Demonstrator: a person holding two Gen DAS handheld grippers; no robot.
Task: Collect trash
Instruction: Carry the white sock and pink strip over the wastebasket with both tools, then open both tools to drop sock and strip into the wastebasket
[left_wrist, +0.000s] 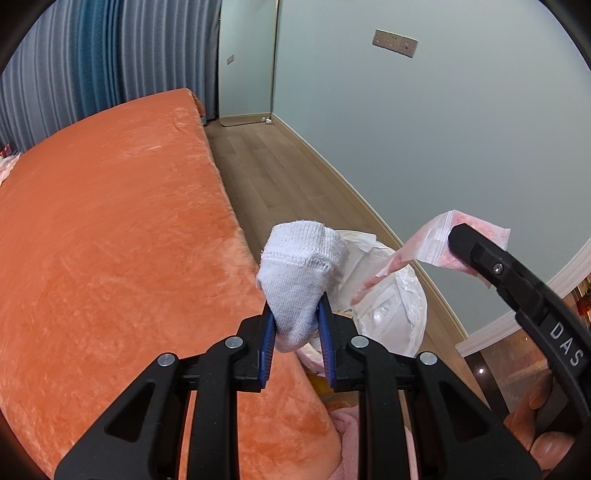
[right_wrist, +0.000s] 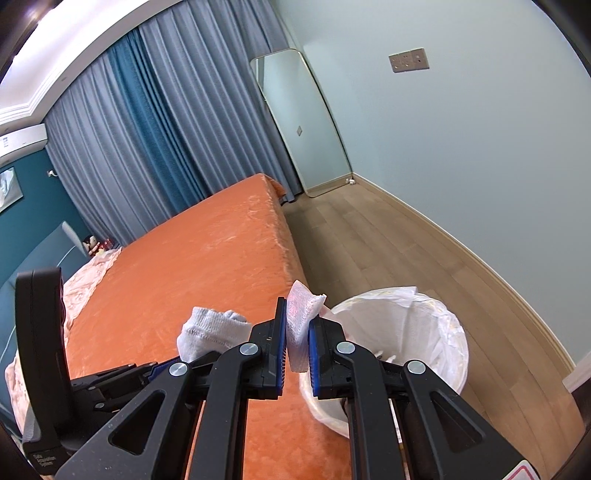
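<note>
A: Which step is it?
B: Carrying. The left tongs (left_wrist: 297, 328) grip a sock (left_wrist: 301, 273), the right tongs (right_wrist: 297, 343) grip a wrapper (right_wrist: 301, 314), both beside the bed (right_wrist: 207, 258), near the bin (right_wrist: 406, 332).
A: Next?
B: I think: bring both over the bin, then let go.

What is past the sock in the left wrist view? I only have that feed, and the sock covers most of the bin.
Observer: The right wrist view shows the bin whole: a round basket with a white liner, standing on the wood floor beside the bed.
Operator: Is the right gripper really clamped on that pink wrapper?
Observer: Yes, the right gripper has its blue pads pressed on the wrapper.
Operator: Anything at the head of the bed?
Observer: A pale pink cloth lies crumpled there.
</note>
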